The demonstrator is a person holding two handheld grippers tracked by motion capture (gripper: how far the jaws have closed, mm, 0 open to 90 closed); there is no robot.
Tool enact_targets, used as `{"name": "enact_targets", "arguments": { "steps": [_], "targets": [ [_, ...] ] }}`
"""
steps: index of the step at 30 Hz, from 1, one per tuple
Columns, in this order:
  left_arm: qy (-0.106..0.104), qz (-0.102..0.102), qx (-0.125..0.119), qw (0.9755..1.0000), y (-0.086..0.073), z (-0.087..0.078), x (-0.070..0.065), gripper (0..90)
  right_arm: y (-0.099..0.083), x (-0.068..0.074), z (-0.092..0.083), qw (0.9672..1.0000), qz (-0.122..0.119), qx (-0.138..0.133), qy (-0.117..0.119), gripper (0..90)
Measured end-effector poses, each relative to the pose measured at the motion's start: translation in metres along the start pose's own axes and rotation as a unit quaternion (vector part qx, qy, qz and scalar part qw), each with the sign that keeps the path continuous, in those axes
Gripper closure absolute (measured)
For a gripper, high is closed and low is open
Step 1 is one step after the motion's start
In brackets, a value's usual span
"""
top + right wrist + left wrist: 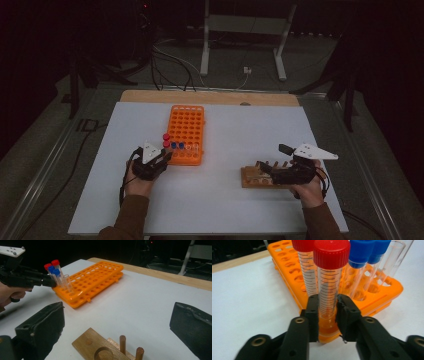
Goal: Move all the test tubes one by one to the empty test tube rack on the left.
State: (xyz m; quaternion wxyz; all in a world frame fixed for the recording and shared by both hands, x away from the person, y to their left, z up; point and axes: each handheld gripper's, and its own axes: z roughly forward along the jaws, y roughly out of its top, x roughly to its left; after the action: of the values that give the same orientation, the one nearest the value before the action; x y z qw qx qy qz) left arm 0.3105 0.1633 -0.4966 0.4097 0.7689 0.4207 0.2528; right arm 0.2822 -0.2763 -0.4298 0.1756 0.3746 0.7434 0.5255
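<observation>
My left gripper (327,315) sits at the near left corner of the orange rack (186,134), which lies left of the bench's middle, its long side running toward the far edge. In the left gripper view my jaws stand one on each side of a red-capped tube (329,282) in the rack's corner hole, low on its clear graduated wall just above the rack top; they are nearly closed and look to touch the wall, though I cannot tell whether they are clamping yet. A second red-capped tube (308,267) stands just behind it, two blue-capped tubes (362,262) beside that, and an uncapped tube (395,262) at the end of the row. I judge the tube light, stiff, smooth and slippery, and likely to crack if squeezed hard, so I would grip the bare wall gently below the cap, keep it upright, and lift straight up so it clears the hole without knocking its neighbours. Further right, near the bench's near right corner, my right gripper (280,172) rests over a wooden peg stand (255,176). In the right gripper view my jaws are spread wide with nothing between them, the stand's pegs (122,343) and a round hole (103,355) lying just below, well apart from the rack.
</observation>
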Motion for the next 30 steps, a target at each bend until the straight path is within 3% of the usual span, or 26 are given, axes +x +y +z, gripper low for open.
{"name": "enact_targets", "arguments": {
  "steps": [3,8,12,18,22,30],
  "targets": [
    [0.003,-0.001,-0.005,1.0000,0.000,-0.004,-0.001,58.3,0.000,-0.002,-0.001,1.0000,-0.001,-0.001,-0.002,0.0],
    [0.004,-0.015,-0.035,0.9993,0.003,-0.018,0.002,48.5,-0.002,-0.004,-0.004,0.9999,-0.002,-0.007,-0.008,0.0],
    [-0.002,-0.032,-0.068,0.9972,0.005,-0.033,0.006,42.7,-0.005,-0.008,-0.007,0.9998,0.000,-0.011,-0.017,0.0],
    [-0.012,-0.055,-0.114,0.9919,0.006,-0.057,0.010,34.0,-0.008,-0.009,-0.008,0.9995,-0.003,-0.019,-0.024,0.0],
    [-0.022,-0.057,-0.128,0.9898,0.005,-0.067,0.010,28.8,-0.013,-0.012,-0.007,0.9992,-0.005,-0.024,-0.033,0.0],
    [-0.006,-0.065,-0.146,0.9870,0.006,-0.083,0.010,10.4,-0.016,-0.015,-0.011,0.9979,-0.013,-0.038,-0.051,0.0]
  ]
}}
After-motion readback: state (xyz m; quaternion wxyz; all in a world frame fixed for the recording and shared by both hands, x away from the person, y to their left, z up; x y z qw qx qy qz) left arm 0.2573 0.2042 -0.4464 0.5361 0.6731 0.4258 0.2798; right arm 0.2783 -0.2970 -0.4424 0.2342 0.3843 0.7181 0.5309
